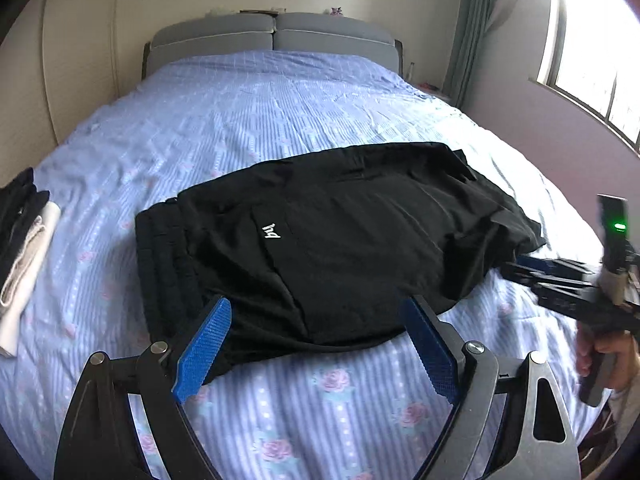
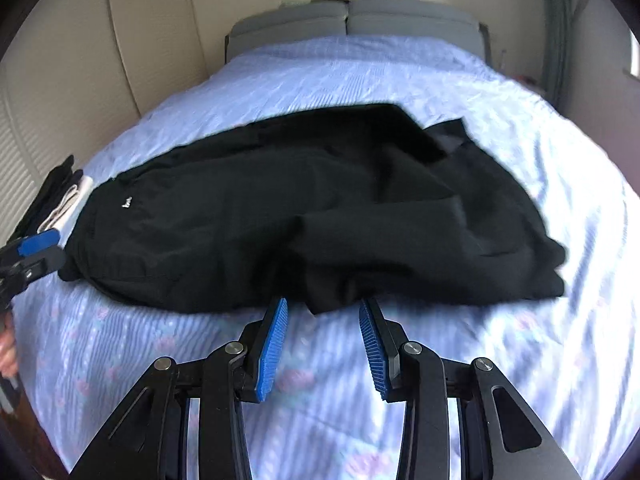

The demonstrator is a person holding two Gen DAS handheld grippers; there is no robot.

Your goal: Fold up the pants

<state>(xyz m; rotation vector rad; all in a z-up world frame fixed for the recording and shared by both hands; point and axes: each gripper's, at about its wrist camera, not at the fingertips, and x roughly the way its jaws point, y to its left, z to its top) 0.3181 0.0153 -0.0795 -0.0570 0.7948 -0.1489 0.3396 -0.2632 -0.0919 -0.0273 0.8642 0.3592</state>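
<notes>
The black pants (image 1: 320, 240) lie across the bed (image 1: 240, 120), folded over into a wide, rumpled bundle. Seen from the left wrist, the ribbed waistband (image 1: 168, 264) lies just ahead of the left finger tip, and a small white logo (image 1: 272, 232) sits farther ahead, between the two fingers' lines. The near hem of the cloth runs from one finger tip to the other.

The left gripper (image 1: 316, 312) hovers at that near edge with its blue fingers (image 1: 204, 352) spread wide and nothing between them; the left tip overlaps the cloth in the view, but whether it touches cannot be told.

From the right wrist, the pants (image 2: 320, 216) stretch across the whole width ahead of the fingers, with a loose flap hanging down to a point just beyond the gap. The right gripper (image 2: 323, 308) has its fingers (image 2: 272, 352) parted, holding nothing, just short of the cloth's edge. In the left view it shows to the right of the fingers, its tips at the bundle's right end, a hand (image 1: 612, 360) around its handle and a green light (image 1: 620, 226) on top.

Far to the left of the left fingers lies a small pile of clothes (image 1: 24, 248), dark and pale. Well beyond the pants stands a grey headboard (image 1: 272, 36), and to the right is a window (image 1: 592, 52).
</notes>
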